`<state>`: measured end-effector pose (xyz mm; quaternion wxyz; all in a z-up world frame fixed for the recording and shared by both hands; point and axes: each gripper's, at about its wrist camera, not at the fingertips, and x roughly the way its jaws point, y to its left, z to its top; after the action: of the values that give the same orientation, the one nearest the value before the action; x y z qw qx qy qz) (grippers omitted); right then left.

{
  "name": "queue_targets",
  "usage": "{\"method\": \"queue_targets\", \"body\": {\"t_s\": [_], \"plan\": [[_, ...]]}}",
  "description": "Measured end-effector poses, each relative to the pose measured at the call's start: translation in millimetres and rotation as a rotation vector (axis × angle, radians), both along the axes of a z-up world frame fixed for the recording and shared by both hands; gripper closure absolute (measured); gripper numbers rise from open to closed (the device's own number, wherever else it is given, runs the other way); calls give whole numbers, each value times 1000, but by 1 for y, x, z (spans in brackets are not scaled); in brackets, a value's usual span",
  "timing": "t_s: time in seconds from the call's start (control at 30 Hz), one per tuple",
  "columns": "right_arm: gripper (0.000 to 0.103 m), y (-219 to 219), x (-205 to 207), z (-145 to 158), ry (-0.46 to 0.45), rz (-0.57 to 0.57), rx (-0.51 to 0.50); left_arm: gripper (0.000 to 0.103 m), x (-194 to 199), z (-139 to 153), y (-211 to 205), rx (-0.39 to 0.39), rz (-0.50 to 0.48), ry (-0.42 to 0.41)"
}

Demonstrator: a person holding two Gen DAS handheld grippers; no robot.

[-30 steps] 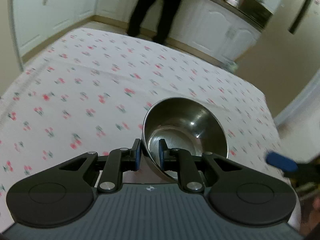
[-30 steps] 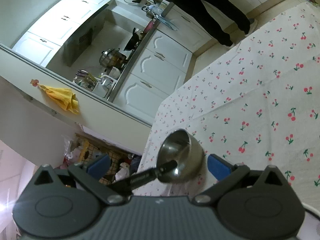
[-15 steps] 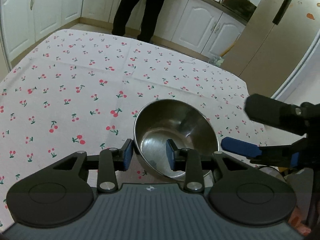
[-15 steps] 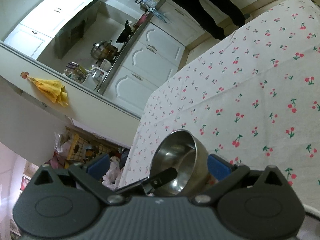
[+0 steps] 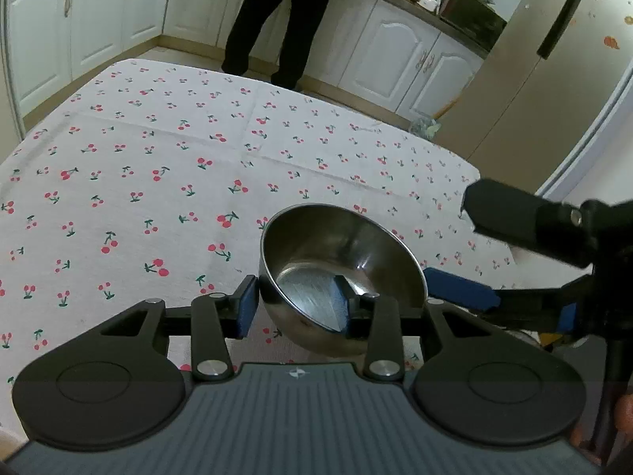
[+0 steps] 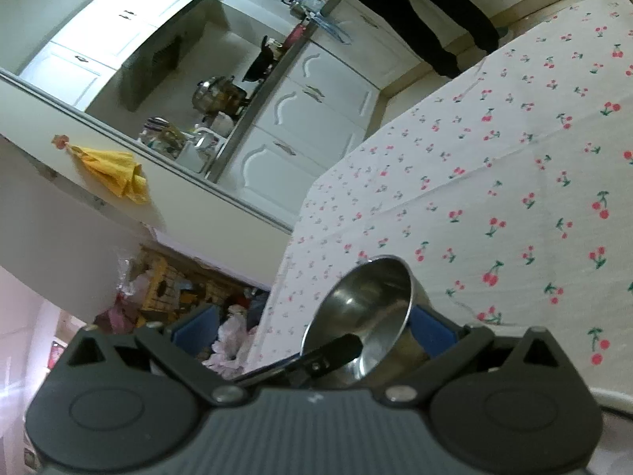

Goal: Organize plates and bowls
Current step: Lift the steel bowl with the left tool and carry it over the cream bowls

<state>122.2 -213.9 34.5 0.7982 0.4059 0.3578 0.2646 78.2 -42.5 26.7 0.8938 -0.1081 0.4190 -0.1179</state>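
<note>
The bottom of the steel bowl (image 5: pixel 340 277) is hidden behind the left gripper's (image 5: pixel 294 308) black body, so whether it rests flat on the cherry-print tablecloth (image 5: pixel 158 182) cannot be told; in the right wrist view a black finger of the other tool crosses the bowl's (image 6: pixel 368 316) mouth and covers part of its inside. A person in dark trousers (image 5: pixel 273 19) at the white cabinets (image 5: pixel 399 55) is cut off above the waist. The bowl is plain polished metal, round and fairly deep, its inside brushed and reflecting light, and it sits tilted at the near right part of the table (close to that edge). The left gripper's jaws are opening, at a moderate gap, with the bowl's near rim between them: one blue pad just outside the wall, the other inside. The right gripper (image 6: pixel 316 326) stands wide open, its blue pads on either side of the bowl; whether they touch it is unclear.
</note>
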Motion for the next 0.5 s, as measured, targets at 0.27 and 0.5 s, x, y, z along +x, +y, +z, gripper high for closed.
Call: {"method": "queue_targets", "body": {"t_s": [0.27, 0.5], "plan": [[0, 6, -2, 2, -21, 21, 5, 62, -5, 0, 10, -11, 24, 8], [0, 13, -3, 3, -37, 37, -2, 66, -11, 2, 13, -7, 33, 13]]}}
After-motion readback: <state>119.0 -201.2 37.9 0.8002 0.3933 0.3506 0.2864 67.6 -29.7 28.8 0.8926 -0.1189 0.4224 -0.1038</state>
